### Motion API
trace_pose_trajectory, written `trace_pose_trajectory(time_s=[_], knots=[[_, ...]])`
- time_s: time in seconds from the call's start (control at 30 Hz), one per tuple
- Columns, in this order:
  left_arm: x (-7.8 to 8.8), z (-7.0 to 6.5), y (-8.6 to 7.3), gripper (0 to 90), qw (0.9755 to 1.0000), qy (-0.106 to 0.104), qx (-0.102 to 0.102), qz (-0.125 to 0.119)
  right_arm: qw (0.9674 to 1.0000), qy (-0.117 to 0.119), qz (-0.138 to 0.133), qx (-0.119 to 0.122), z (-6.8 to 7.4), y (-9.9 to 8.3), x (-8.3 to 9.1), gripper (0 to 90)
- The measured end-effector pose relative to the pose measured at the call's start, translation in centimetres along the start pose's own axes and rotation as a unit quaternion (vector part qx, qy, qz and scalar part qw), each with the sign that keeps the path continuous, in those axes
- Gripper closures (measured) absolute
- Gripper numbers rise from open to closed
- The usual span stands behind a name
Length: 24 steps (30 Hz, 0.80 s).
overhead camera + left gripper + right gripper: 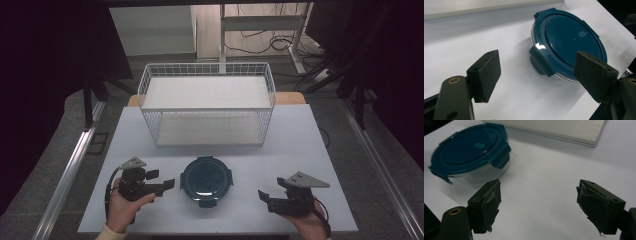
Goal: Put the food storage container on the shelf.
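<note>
A round clear container with a dark teal clip-on lid (206, 180) stands on the white table near the front edge, between my two grippers. My left gripper (169, 184) lies just left of it, jaws open and pointing at the lid's side latch without touching it. In the left gripper view the container (571, 42) sits just beyond the open left gripper (537, 62). My right gripper (264, 196) rests to the right of the container, a short gap away, open and holding nothing. The right gripper view has the container (469, 150) at upper left, ahead of the open right gripper (537, 187).
A white wire basket (207, 102) with a pale liner stands at the back middle of the table (300, 140). Its pale base edge (549, 130) runs along the top of the right gripper view. Metal rails flank the table on both sides.
</note>
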State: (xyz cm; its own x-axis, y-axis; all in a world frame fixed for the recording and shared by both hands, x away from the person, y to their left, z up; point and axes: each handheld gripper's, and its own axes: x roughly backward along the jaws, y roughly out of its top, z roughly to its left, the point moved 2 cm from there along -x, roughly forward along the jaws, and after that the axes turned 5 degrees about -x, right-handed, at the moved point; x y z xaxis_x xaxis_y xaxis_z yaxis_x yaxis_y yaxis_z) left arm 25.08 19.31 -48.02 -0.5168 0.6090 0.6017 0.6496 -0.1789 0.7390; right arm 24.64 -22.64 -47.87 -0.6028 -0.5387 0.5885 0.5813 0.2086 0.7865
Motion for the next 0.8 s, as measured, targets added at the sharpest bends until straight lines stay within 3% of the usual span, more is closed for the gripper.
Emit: trace_pose_trajectory(time_s=[0.1, 0.33, 0.47, 0.8], knots=[[-0.3, 0.2, 0.5, 19.1, 0.9998, -0.012, 0.017, 0.000, 0.9998, 0.015, 0.008, -0.007, 1.0, 0.8, -0.9, 18.1], [-1.0, 0.2, 1.2, 17.1, 0.9993, -0.029, 0.025, 0.005, 0.9988, 0.033, 0.029, -0.020, 2.3, 1.7, -2.9, 17.1], [-1.6, 0.3, 1.6, 15.9, 0.9970, -0.061, 0.047, 0.010, 0.9976, 0.052, 0.038, -0.027, 2.9, 2.6, -4.1, 16.6], [-2.6, 0.5, 1.0, 13.8, 0.9930, -0.083, 0.080, 0.023, 0.9914, 0.092, 0.065, -0.065, 3.8, 3.7, -7.2, 14.6]])
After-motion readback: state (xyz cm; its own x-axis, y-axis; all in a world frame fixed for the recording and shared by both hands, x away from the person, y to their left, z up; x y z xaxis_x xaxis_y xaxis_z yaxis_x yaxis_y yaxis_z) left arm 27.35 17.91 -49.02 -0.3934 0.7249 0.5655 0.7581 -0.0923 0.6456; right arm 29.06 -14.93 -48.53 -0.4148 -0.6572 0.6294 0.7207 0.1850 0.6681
